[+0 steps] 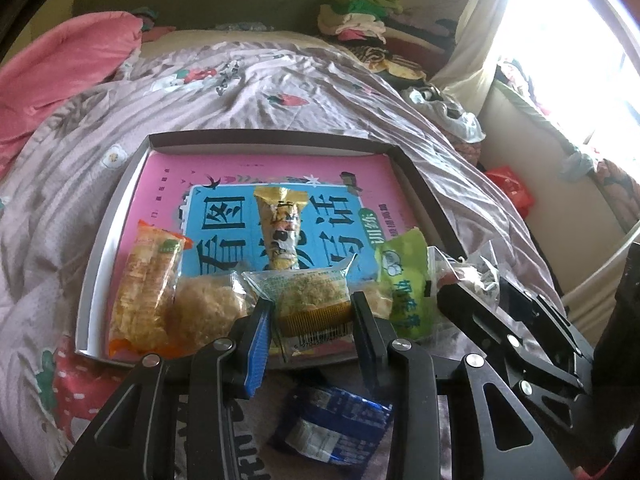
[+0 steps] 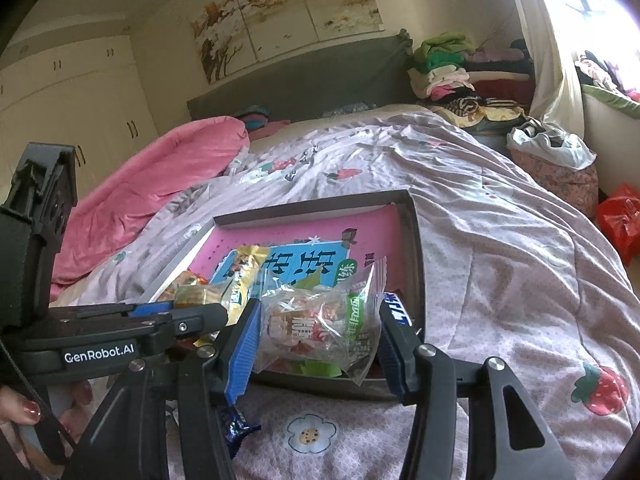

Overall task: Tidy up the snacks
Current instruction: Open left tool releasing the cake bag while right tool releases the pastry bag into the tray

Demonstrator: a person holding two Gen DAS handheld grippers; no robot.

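1. My right gripper (image 2: 318,330) holds a clear snack packet (image 2: 320,320) over the shallow box (image 1: 116,208).
2. My left gripper (image 1: 310,320), jaws open, straddles a crumb cake (image 1: 312,300) inside that box.
3. The box sits on a strawberry-print quilt (image 2: 500,260) on the bed.

Black hand-held gripper (image 2: 316,344) with blue ribbed finger pads (image 2: 244,344) and silver screws; white "GenRobot.AI" lettering at 9 o'clock, red-painted fingernails (image 2: 30,412) below.

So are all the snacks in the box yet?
Nearly. Several packets already lie in the box: the orange packet, the tall yellow packet and the green packet. The left claw sits around the crumbly cake packet, and the right claw around a clear packet. The blue packet remains outside on the bedspread.
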